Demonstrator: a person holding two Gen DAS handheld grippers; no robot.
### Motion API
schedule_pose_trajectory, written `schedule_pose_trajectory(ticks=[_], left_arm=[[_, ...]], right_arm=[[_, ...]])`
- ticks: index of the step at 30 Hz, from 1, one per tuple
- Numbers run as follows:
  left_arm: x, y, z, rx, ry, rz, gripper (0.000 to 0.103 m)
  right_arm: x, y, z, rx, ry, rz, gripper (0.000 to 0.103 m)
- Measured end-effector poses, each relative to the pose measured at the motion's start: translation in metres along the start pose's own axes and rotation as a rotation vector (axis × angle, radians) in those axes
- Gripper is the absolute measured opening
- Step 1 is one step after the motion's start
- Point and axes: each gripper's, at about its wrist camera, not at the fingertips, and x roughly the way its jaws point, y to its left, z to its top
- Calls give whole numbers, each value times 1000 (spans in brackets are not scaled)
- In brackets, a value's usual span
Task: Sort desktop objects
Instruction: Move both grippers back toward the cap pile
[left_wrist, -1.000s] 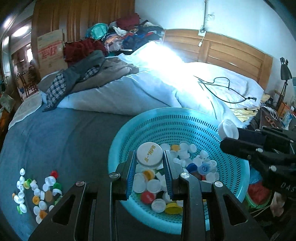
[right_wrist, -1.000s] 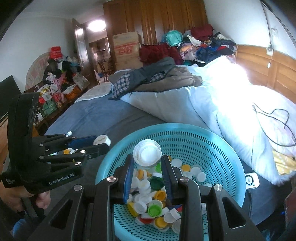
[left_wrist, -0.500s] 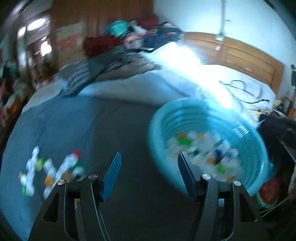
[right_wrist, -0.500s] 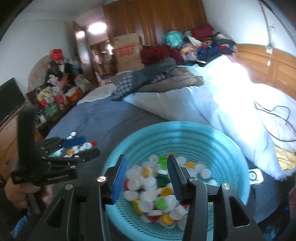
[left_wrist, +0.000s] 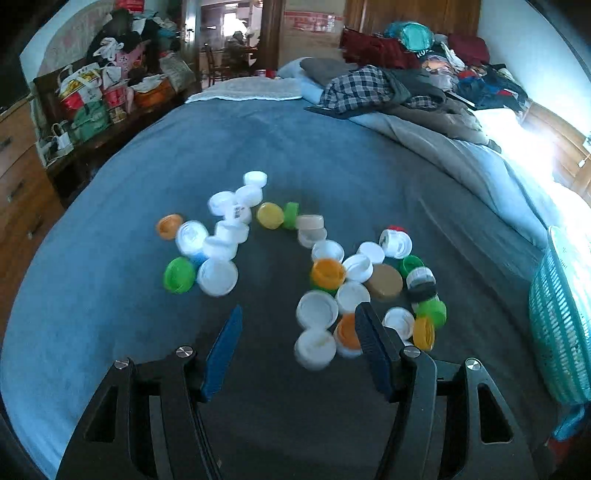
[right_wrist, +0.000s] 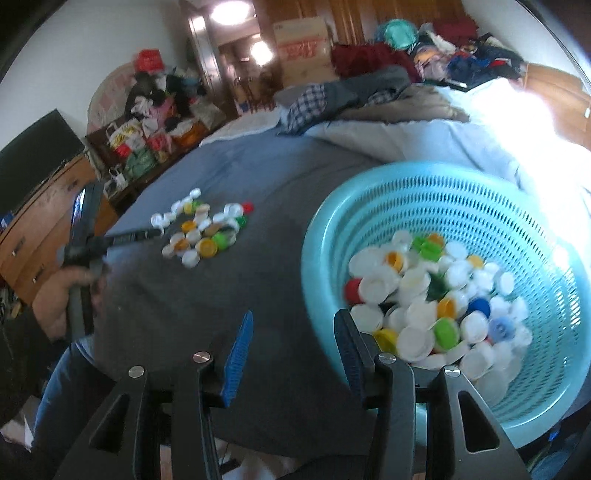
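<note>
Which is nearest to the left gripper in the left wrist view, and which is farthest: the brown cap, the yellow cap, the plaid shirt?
From the left gripper:
1. Brown cap, ahead right, in the near cluster.
2. Yellow cap, farther, mid-bed.
3. Plaid shirt, farthest, on the clothes heap.

Window glare blown out right; motion blur; fisheye-warped edges.

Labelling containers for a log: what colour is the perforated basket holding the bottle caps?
Light turquoise; the basket shows best in the right wrist view.

Loose caps (left_wrist: 325, 273): lying scattered in mixed colours on my blue bedspread, seemingly in two clusters.
Basket (right_wrist: 369, 192): turquoise, perforated, sitting upright, holding heaped caps (right_wrist: 436, 295).
</note>
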Motion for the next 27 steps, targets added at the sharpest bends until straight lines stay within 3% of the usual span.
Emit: schedule_pose_trajectory(ticks=[3,6,7,13,15,19,24,27], left_arm=[[9,-18,0,66,6,-28,57],[24,-19,-5,95,69,53,57],[28,-8,-10,73,94,93,57],[10,61,-41,-65,81,190,57],[7,68,-48,-66,87,138,57],[1,39,-51,70,55,-90,56],[21,11,-37,139,59,-129,52],[37,0,-36,198,86,-81,31]], right_arm=[[4,2,-3,1,0,-8,56],[6,4,-1,2,4,-14,57],[6,4,0,1,4,-12,57],[7,19,5,-25,-14,17,57],[12,24,5,-32,-9,31,57],[23,42,3,-59,7,69,57],[30,63,-4,-107,26,99,57],[35,70,-7,-122,45,105,57]])
